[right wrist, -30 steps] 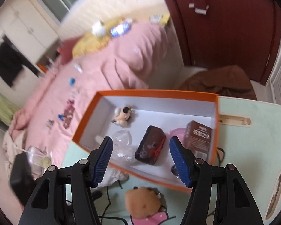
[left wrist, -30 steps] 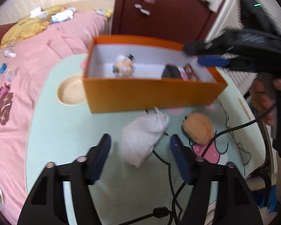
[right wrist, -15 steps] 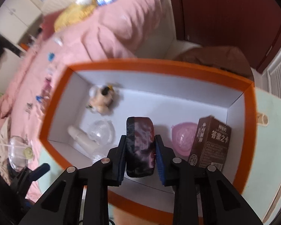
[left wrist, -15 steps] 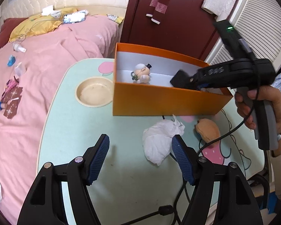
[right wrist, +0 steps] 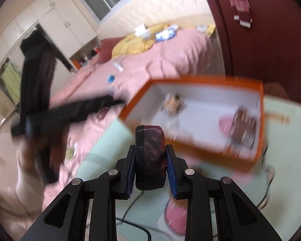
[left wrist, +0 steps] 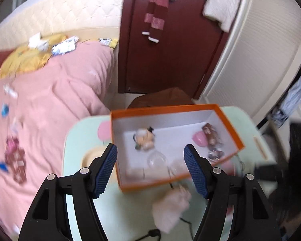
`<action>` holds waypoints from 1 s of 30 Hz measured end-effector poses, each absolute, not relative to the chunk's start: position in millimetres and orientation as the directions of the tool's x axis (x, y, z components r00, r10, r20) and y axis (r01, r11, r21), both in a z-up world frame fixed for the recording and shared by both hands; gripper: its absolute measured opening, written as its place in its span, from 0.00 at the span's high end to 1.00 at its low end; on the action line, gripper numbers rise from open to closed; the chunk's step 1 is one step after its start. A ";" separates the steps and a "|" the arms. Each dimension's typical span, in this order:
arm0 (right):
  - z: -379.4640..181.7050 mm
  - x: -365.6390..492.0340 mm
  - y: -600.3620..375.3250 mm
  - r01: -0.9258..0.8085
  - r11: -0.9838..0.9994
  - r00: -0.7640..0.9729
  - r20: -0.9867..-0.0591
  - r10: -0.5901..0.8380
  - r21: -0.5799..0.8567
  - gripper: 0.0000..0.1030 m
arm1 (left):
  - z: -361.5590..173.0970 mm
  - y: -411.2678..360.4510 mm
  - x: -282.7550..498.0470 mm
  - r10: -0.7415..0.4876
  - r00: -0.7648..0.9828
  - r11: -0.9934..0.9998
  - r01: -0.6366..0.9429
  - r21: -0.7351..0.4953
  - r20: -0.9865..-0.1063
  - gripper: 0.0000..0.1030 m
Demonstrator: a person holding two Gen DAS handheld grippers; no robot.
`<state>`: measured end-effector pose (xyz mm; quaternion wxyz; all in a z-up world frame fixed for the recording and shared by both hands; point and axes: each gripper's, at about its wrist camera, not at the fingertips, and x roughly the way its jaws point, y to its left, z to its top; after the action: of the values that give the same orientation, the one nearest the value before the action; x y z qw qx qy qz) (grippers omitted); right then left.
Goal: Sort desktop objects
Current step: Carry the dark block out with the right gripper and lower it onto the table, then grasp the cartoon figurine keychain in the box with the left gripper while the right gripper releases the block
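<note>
An orange box [left wrist: 228,127] with a white inside stands on the pale green table [left wrist: 84,132]. In it lie a small doll [left wrist: 144,138], a pink round thing [left wrist: 199,138], a brown carton [left wrist: 210,133] and clear plastic pieces [left wrist: 157,159]. My left gripper [left wrist: 150,168] is open and empty, raised above the box's near side. My right gripper [right wrist: 150,160] is shut on a dark red-black pouch [right wrist: 150,156], held above the table in front of the box [right wrist: 259,120]. A crumpled white bag [left wrist: 170,208] lies on the table before the box.
A pink-covered bed [left wrist: 40,110] with scattered small things lies left of the table. A beige bowl [left wrist: 91,156] sits left of the box. A dark red door [left wrist: 166,50] stands behind. A black cable [right wrist: 134,219] runs over the table. The left gripper's body [right wrist: 56,116] shows blurred at left.
My right gripper closed on the pouch inside the box and has lifted it out toward me. My left gripper has risen and now looks down into the box.
</note>
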<state>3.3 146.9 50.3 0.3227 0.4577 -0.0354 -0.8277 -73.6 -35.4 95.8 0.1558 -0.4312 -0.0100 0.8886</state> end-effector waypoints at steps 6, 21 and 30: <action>3.3 22.7 138.6 0.474 -0.809 -0.341 -0.774 -0.533 0.348 0.74 | 70.0 -8.3 -117.8 0.266 -0.481 -0.946 -0.297 -0.130 -0.835 0.46; 10.5 34.1 152.7 0.525 -0.797 -0.445 -0.701 -0.557 0.299 0.59 | 23.7 17.7 -155.1 0.065 -0.422 -0.965 -0.256 0.050 -0.904 0.52; 11.4 30.7 166.7 0.502 -0.785 -0.422 -0.690 -0.588 0.362 0.59 | 24.0 17.6 -148.7 0.036 -0.443 -0.950 -0.292 0.106 -0.896 0.65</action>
<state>30.7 166.7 11.4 0.3238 0.4288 -0.0499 -0.8419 -148.7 17.6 24.0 0.0978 -0.5187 0.1233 0.8403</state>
